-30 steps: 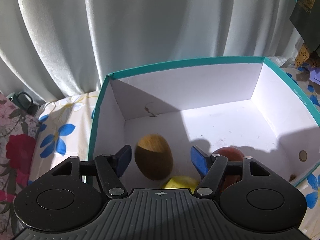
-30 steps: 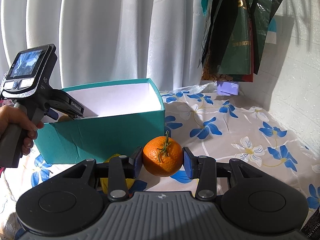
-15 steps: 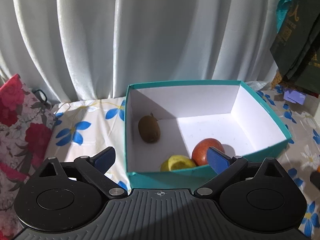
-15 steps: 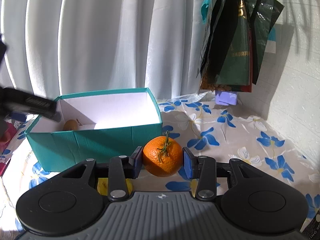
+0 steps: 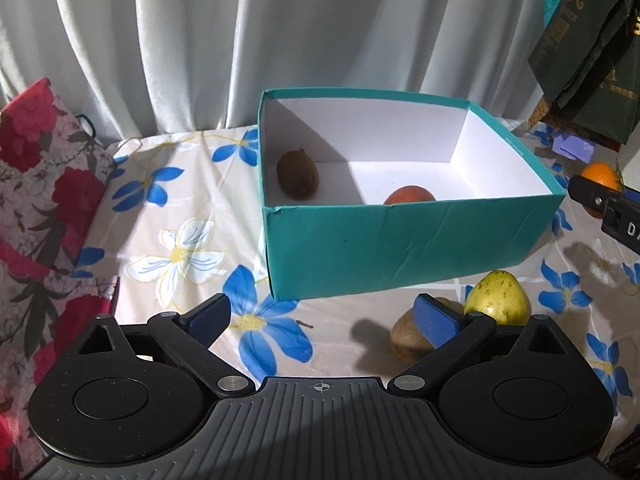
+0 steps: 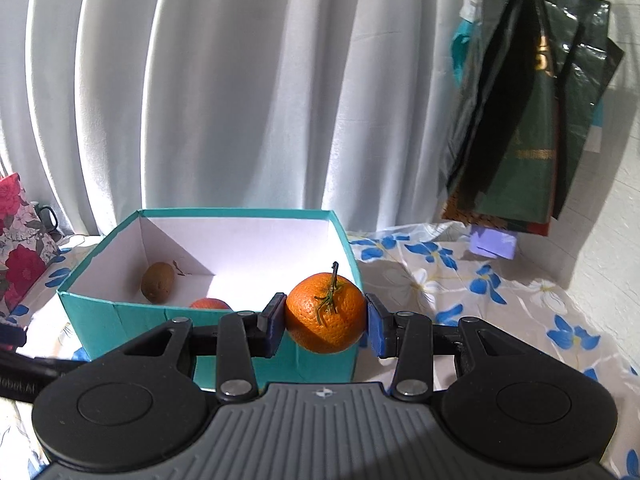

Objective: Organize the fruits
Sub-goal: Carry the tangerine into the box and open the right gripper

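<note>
A teal box [image 5: 400, 248] with a white inside holds a brown kiwi [image 5: 298, 175] and a red apple [image 5: 409, 195]; the box [image 6: 120, 320], kiwi [image 6: 157, 282] and apple [image 6: 210, 304] also show in the right wrist view. My left gripper [image 5: 322, 318] is open and empty above the cloth in front of the box. A second kiwi [image 5: 406, 334] and a yellow-green pear [image 5: 497, 296] lie on the cloth by its right finger. My right gripper [image 6: 326, 322] is shut on an orange [image 6: 326, 312], held near the box's right front corner. The orange [image 5: 600, 174] shows at the far right of the left wrist view.
The table has a blue-flower cloth [image 5: 180, 220]. A red floral bag [image 5: 36, 200] stands at the left. White curtains [image 6: 240, 100] hang behind. Dark green bags [image 6: 528, 140] hang at the right, above a small purple item [image 6: 492, 245].
My left gripper let the kiwi go in the box, opened wide and pulled back out to the front. My right gripper lifted the orange toward the box.
</note>
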`<move>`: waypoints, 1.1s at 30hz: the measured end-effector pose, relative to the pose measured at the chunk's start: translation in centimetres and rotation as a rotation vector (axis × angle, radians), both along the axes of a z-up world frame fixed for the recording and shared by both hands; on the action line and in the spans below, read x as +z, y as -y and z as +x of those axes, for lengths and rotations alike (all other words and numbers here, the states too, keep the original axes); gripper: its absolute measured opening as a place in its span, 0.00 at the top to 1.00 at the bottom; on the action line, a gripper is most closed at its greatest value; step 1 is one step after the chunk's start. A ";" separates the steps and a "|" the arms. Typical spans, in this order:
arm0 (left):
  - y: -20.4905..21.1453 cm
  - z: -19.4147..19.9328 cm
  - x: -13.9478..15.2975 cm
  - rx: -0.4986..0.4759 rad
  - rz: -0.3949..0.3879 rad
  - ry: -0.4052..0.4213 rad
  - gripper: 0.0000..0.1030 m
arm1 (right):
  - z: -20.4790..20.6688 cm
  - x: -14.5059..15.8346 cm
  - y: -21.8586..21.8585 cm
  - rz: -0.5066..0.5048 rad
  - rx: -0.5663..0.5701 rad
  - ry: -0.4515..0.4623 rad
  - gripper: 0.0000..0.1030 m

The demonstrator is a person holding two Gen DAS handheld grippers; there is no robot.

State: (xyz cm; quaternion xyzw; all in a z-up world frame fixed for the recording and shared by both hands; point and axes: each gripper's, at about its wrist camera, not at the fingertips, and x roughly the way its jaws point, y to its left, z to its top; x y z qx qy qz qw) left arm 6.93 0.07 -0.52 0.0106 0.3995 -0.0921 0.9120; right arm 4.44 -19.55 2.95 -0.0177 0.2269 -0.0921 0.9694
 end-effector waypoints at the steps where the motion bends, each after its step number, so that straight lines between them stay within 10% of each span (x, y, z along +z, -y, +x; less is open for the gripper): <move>1: -0.1 0.0 0.0 0.004 0.000 -0.006 0.02 | 0.5 0.0 -0.1 -0.002 0.005 0.002 0.60; 33: -0.1 0.2 -0.5 0.054 0.059 -0.067 0.02 | 8.4 -3.8 0.9 0.041 0.054 -0.150 0.60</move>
